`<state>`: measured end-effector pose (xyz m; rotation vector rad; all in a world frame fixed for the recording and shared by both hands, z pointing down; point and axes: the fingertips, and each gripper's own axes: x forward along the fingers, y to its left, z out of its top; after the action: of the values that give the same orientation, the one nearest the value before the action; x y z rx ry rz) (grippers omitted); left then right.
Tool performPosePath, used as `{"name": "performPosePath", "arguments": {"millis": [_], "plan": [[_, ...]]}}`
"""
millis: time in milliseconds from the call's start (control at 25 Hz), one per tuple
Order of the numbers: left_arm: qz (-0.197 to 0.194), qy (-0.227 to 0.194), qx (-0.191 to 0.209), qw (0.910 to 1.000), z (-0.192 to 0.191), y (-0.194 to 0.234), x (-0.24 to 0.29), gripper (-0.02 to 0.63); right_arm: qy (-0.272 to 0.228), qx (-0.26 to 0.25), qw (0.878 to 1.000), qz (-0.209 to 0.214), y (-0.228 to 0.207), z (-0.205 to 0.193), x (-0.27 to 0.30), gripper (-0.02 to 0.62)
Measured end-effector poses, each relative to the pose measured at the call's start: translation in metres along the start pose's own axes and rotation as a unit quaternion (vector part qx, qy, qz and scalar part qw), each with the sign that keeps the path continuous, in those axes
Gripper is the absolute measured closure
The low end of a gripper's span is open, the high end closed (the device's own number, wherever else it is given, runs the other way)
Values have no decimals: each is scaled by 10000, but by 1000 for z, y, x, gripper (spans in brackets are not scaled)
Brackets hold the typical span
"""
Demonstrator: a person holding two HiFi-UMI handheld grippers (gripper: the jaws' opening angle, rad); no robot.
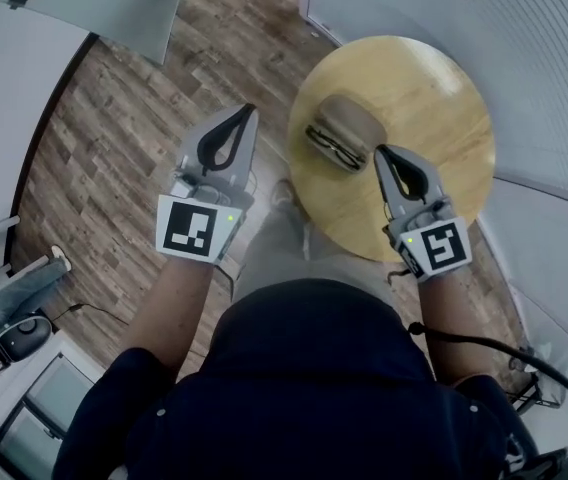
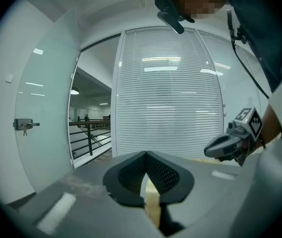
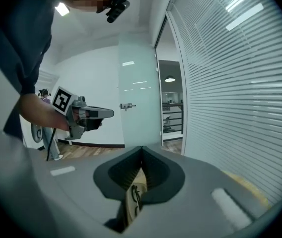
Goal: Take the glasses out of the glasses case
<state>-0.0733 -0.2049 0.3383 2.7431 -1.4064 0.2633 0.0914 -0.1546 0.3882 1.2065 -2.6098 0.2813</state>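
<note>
A: Your glasses case [image 1: 352, 118] lies open on the round wooden counter [image 1: 434, 88], near its left edge. The glasses [image 1: 330, 146] are inside it, with the dark frames along the side nearer you.

B: Your right gripper [image 1: 380, 152] is over the counter, and its tip is just beside the case's near right corner. You cannot tell from the head view whether it touches the case.

A: Its fingers are pressed together with nothing in them. In your right gripper view the tips meet in a point, and the glasses show through the gap below them.

B: Your left gripper [image 1: 247, 110] is off the counter, over the wooden plank floor [image 1: 134, 138]. It sits to the left of the counter's edge and well apart from the case.

A: Those fingers are together too, and empty. In your left gripper view the pads close to a point, with a strip of the yellow counter showing beneath them.

B: Both grippers point away from you at about the same level. White blinds [image 1: 534, 58] lie beyond the counter on your right.
</note>
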Motion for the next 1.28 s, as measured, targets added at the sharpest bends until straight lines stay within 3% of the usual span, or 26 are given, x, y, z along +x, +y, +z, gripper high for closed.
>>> {"name": "performPosePath", "arguments": {"millis": [240, 440, 800, 1000, 1280], "plan": [[-83, 256, -147, 9995, -27, -5, 10, 600, 182, 224, 9995, 129, -9, -31, 22, 586], [-79, 292, -371, 9989, -47, -7, 27, 600, 432, 178, 9977, 489, -5, -63, 37, 586], [-26, 461, -352, 9983, -83, -4, 51, 600, 948, 324, 9912, 867, -3, -117, 58, 580], [-35, 528, -427, 9977, -104, -8, 56, 600, 1257, 351, 9869, 949, -3, -143, 64, 525], [-62, 578, -572, 9967, -119, -2, 67, 600, 1632, 310, 9799, 1109, -3, -171, 79, 500]]}}
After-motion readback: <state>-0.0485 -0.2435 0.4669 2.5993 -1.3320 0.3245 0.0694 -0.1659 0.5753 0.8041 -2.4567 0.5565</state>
